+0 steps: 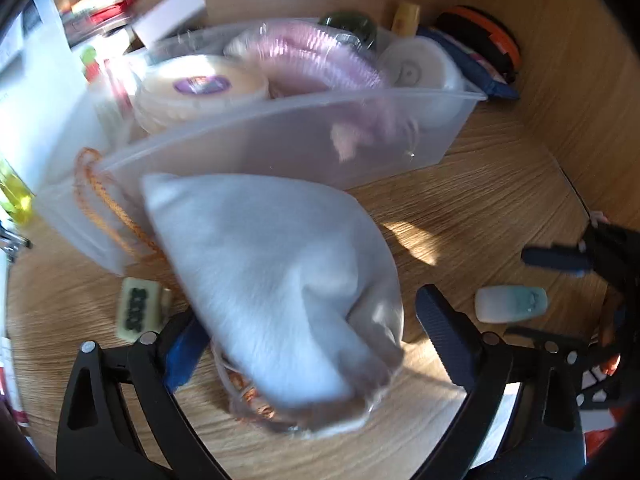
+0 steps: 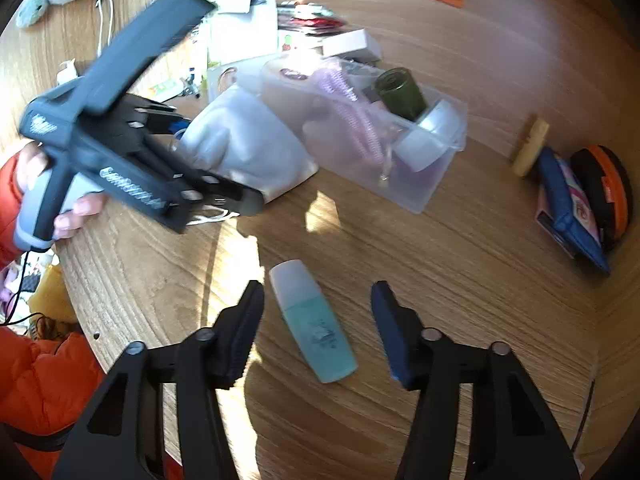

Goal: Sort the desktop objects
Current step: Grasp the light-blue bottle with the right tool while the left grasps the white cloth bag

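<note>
A white cloth pouch (image 1: 272,280) lies on the wooden desk between the fingers of my left gripper (image 1: 308,308). It covers the left finger, and a small gap shows at the right finger (image 1: 444,332), so the gripper is open. In the right wrist view, my right gripper (image 2: 318,292) is open astride a teal and white bottle (image 2: 312,320) lying flat, with gaps on both sides. The same bottle (image 1: 512,304) shows at the right of the left wrist view. Behind the pouch stands a clear plastic bin (image 1: 280,120) holding a round tub, a pink coil, a green jar and a white roll.
A small green-printed block (image 1: 140,312) and an orange cord (image 1: 104,200) lie left of the pouch. A yellow item (image 2: 532,146), a blue pouch (image 2: 568,208) and an orange-black case (image 2: 608,192) sit at the far right. Papers and boxes (image 2: 240,28) crowd the back. An orange sleeve (image 2: 48,368) is at lower left.
</note>
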Motion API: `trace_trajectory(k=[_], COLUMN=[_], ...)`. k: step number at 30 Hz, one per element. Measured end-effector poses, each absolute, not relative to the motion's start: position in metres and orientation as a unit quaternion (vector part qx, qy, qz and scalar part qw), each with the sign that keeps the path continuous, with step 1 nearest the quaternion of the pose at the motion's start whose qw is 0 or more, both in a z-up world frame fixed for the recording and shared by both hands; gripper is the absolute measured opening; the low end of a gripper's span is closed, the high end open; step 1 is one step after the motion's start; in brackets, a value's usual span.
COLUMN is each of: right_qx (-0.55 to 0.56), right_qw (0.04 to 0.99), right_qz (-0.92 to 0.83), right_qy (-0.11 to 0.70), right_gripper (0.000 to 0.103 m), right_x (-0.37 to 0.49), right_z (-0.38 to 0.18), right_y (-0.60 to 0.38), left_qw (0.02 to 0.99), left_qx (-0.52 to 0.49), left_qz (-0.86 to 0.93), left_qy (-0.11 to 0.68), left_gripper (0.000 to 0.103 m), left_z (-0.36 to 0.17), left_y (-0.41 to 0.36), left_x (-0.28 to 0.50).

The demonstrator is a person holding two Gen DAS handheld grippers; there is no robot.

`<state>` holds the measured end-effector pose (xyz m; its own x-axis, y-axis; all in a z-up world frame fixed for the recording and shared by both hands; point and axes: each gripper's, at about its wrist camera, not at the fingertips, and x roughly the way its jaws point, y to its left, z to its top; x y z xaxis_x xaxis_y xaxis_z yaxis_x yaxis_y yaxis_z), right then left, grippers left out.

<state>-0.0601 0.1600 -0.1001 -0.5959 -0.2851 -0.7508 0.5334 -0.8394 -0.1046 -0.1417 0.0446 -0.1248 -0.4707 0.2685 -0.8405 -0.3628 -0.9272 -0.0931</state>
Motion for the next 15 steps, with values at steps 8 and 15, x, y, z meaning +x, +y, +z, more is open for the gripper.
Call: trace_trajectory(k=[8, 15], right_qx=[0.403, 0.403], right_qw=[0.245, 0.251], right_qz=[-0.867, -0.867], right_qy=[0.162, 0.150], right_gripper=[0.023, 0.023], right_x=[-0.067, -0.066], right_z=[-0.108, -0.108], right_y=[0.154, 0.155], left_qw=[0.167, 0.170], left_qx=[-0.451, -0.448], left_qz=[0.871, 0.875], left_qy=[0.096, 0.061], left_gripper=[0.072, 0.048], left_z=[-0.127, -0.122], left_y=[0.063, 0.052], left_x=[-0.140, -0.135])
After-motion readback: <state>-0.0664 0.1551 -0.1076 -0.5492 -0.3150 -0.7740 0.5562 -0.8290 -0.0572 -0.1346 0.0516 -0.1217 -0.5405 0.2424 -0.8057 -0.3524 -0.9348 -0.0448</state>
